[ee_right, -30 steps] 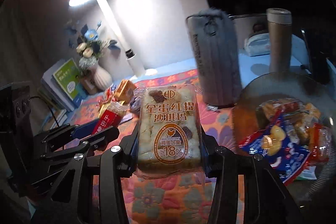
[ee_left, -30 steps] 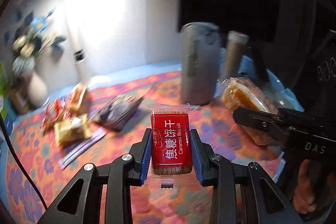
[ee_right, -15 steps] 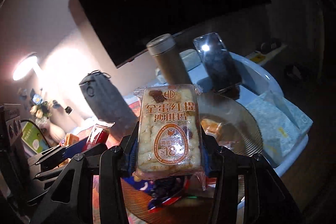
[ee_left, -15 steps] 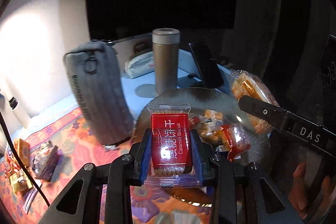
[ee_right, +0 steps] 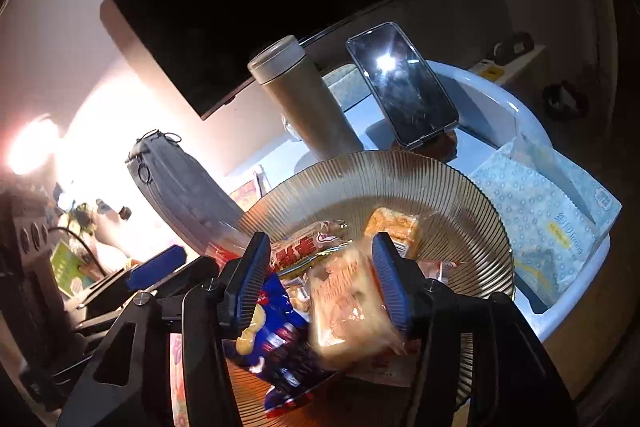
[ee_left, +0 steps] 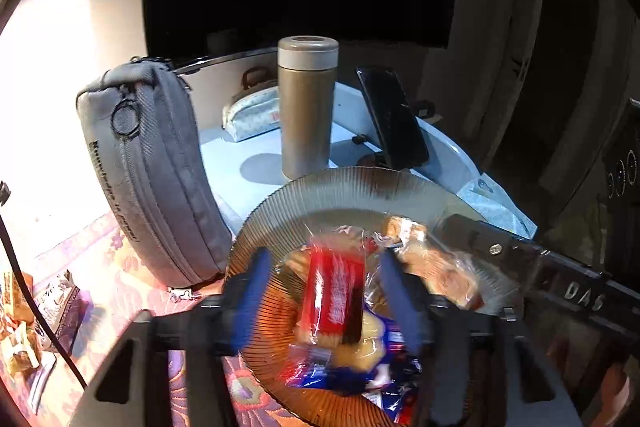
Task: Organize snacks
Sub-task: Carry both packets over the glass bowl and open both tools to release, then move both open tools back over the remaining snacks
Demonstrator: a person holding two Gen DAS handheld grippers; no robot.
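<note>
**Both grippers letting go of snacks over the ribbed glass plate**

The left gripper (ee_left: 320,291) stands over the near side of the ribbed amber glass plate (ee_left: 280,203). Its jaws are opening; the blue pads sit clear of the red caramel biscuit packet (ee_left: 334,297), which is blurred, tilted and between them without contact on either side. Below the packet lies a blue-and-red snack bag (ee_left: 360,383) already on the plate.

The right gripper (ee_right: 320,279) is over the same plate, seen in its own view with the rim (ee_right: 400,163) beyond it. Its jaws are also opening. The egg sachima cake packet (ee_right: 348,311) is between them, blurred and tipped. Its right edge lies against the right pad; a clear gap shows at the left pad, so it is not pinched. In the left view the same cake (ee_left: 436,267) appears at the tip of the right gripper's finger.

Other items on the plate: a small wrapped cake (ee_right: 394,227) at the far side and a red-lettered bar (ee_right: 308,245) beside it.

Behind the plate stand a bronze thermos flask (ee_left: 306,107), a propped phone (ee_right: 402,83) and a grey zip pouch (ee_left: 148,171) set on end. A tissue pack (ee_right: 544,211) lies at the plate's right. Loose snacks (ee_left: 18,323) rest on the floral cloth at far left, well apart from the plate.
</note>
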